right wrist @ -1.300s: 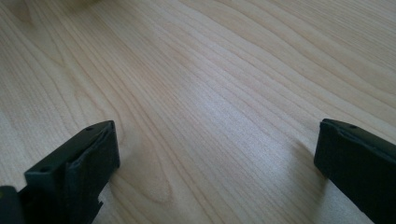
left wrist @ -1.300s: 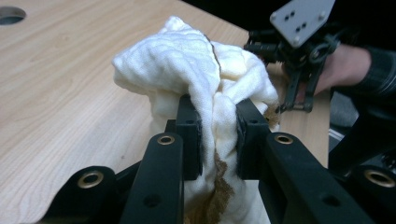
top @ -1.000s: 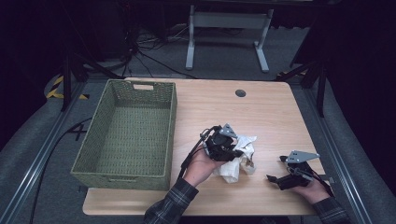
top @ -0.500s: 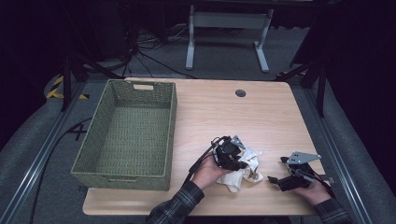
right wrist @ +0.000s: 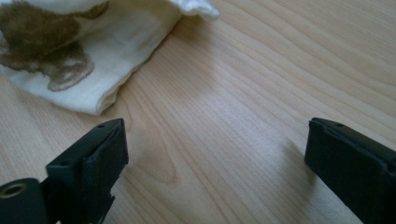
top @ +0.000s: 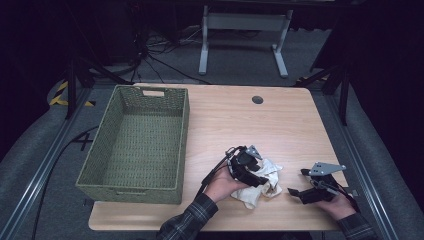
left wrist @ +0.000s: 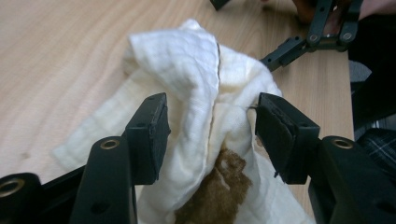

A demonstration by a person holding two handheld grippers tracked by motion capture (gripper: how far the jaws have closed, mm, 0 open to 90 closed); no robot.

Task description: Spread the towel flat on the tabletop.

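Note:
A crumpled white cloth (top: 270, 169) with a brown stain lies on the wooden table (top: 240, 120) near its front edge. My left gripper (top: 259, 178) rests down on it. In the left gripper view a raised fold of the cloth (left wrist: 187, 79) stands between the jaws of the left gripper (left wrist: 210, 126), which have just been opening and do not pinch it. My right gripper (top: 298, 183) sits low just right of the cloth. Its jaws have just been closing slightly but stay wide apart over bare wood (right wrist: 215, 149), with the cloth's stained edge (right wrist: 93, 70) ahead and to the left.
A green woven basket (top: 183, 131) stands empty on the left half of the table. A small round grommet (top: 257, 100) sits near the table's far edge. The right gripper's jaw tips (left wrist: 299, 44) appear beyond the cloth in the left gripper view.
The left hand has sunk and shifted right onto the cloth, pressing the bundle lower on the table. Its jaws now stand apart. The right gripper has kept its place.

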